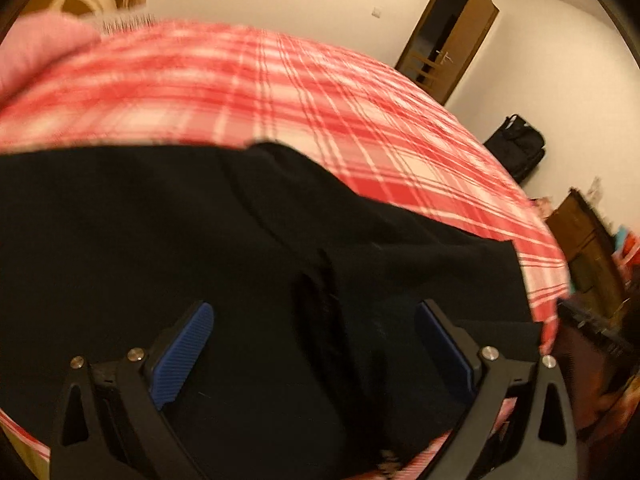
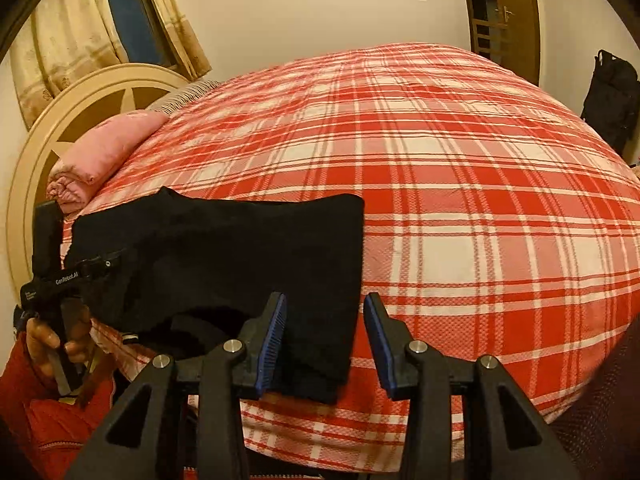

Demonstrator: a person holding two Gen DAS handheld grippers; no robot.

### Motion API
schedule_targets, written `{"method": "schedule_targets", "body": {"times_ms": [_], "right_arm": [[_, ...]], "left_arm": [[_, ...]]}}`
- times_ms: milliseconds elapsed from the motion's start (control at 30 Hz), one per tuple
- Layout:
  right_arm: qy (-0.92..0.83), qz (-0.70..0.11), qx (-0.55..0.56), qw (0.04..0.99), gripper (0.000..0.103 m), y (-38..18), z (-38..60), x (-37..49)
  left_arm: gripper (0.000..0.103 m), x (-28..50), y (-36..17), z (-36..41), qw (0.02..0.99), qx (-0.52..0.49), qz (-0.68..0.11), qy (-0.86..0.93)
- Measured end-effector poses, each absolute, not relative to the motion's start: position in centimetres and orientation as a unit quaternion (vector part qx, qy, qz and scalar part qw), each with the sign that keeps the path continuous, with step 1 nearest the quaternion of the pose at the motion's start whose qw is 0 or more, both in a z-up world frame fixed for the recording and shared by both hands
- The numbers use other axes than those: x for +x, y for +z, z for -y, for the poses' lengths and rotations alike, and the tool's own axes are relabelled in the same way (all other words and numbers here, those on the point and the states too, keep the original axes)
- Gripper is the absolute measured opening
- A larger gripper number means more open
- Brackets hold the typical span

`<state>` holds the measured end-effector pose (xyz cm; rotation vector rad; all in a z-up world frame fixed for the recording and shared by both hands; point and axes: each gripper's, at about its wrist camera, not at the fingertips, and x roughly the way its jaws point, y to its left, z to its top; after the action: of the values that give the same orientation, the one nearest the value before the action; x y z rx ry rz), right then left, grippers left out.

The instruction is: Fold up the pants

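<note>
The black pants (image 2: pixel 224 264) lie folded in a compact block on the near left part of the red plaid bed (image 2: pixel 460 184). My right gripper (image 2: pixel 325 320) is open just above the block's near right corner, its blue pads either side of the edge. My left gripper (image 1: pixel 316 320) is open and hovers low over the black pants (image 1: pixel 200 240), which fill that blurred view. In the right wrist view the left gripper's black body (image 2: pixel 60 276) is at the pants' left edge, held by a hand.
A pink folded blanket (image 2: pixel 104 152) lies by the round cream headboard (image 2: pixel 80 100). A black suitcase (image 2: pixel 612 100) stands near the brown door (image 2: pixel 504 8). The plaid cover stretches far and right of the pants.
</note>
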<state>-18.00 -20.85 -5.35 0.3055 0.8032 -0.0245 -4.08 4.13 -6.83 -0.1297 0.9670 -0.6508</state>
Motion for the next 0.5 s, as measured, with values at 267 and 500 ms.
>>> {"method": "schedule_targets", "body": {"times_ms": [267, 500], "right_arm": [[0.002, -0.377, 0.197, 0.905, 0.043, -6.6, 21.4, -17.6], [0.004, -0.364, 0.202, 0.909, 0.043, -6.2, 21.9, -18.1]], "left_arm": [[0.1, -5.3, -7.1, -4.1, 0.806, -0.121, -0.476, -0.329], [0.088, -6.1, -7.2, -3.0, 0.802, -0.118, -0.474, -0.343]]}}
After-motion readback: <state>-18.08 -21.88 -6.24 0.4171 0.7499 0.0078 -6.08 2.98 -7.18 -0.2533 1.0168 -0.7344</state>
